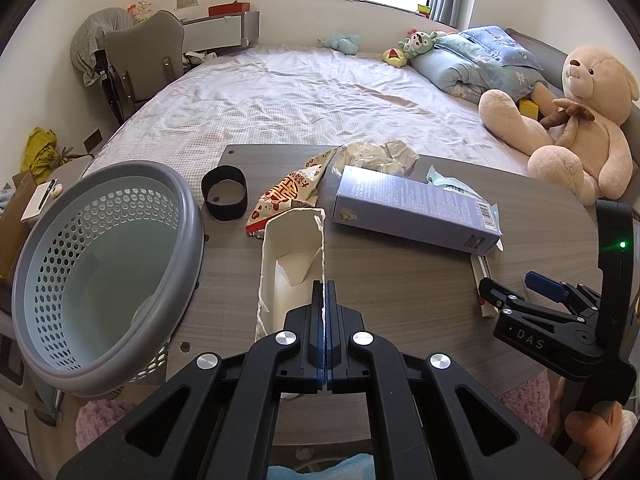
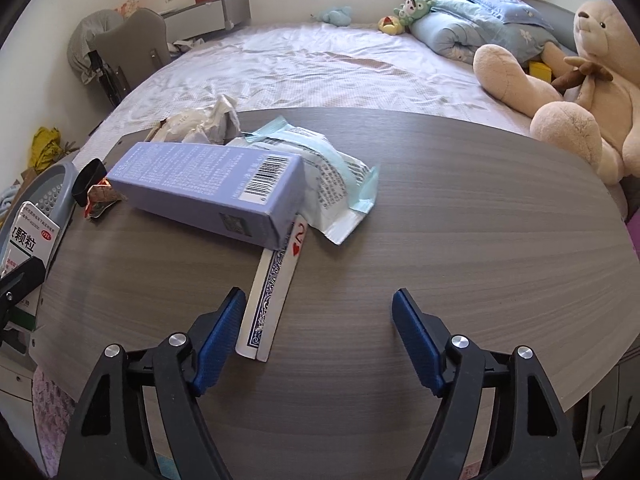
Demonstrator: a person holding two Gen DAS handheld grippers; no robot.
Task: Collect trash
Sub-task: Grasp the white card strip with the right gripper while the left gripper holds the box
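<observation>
While L gripper (image 1: 325, 292) is clamped tight on the wall of a torn-open white carton (image 1: 294, 264), it holds it above the table (image 2: 460, 220), just right of the grey perforated bin (image 1: 108, 276). Seen from the R cam, carton face reads "颗粒" + red "OTC" mark. R gripper (image 2: 320, 320) jaws spread, nothing between pads; body marked "DAS". Playing-card box (image 2: 266, 308) lies just inside its left pad; whether they touch, can't tell. "2" + red heart shows at far end, tucked under lavender box (image 2: 208, 192) w/ barcode. Behind: teal-white pouch (image 2: 336, 184), crumpled paper (image 2: 200, 126), red snack wrapper (image 1: 288, 196), black band (image 1: 223, 194).
</observation>
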